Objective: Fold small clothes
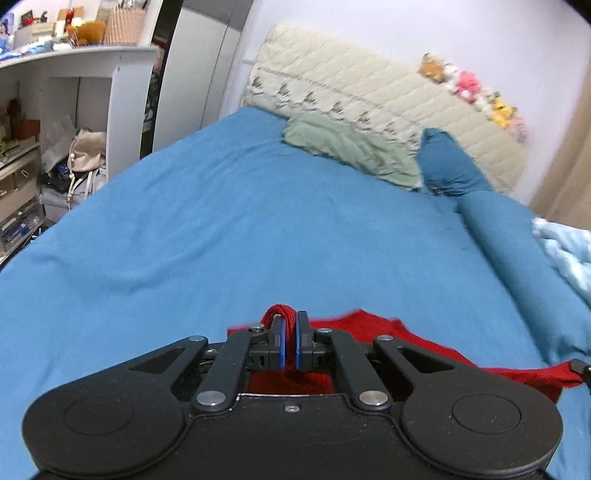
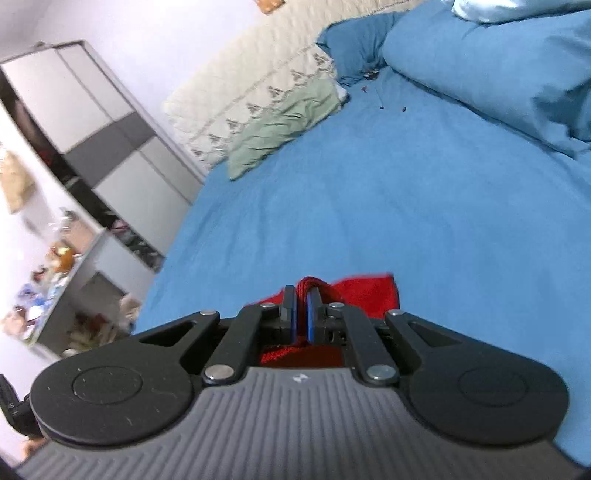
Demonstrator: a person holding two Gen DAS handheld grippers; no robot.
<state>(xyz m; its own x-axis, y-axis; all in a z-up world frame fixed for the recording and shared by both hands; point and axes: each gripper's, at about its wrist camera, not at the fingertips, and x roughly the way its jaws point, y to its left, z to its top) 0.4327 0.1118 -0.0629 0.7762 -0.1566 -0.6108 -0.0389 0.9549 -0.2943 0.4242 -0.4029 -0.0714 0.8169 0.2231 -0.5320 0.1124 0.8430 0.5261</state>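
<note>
At the bottom center of each wrist view, the left gripper and right gripper each clench a bunched edge of the red garment, probably so the 2 can spread it over the blue bedsheet for folding.

Red garment: mostly hidden under left gripper body; overall shape and type indeterminate. Right wrist view: same, only a strip of cloth visible past right gripper. Shelf clutter blurred, items unidentifiable. Plush toys on headboard smeared. Light blue blanket cut off at frame edge.
</note>
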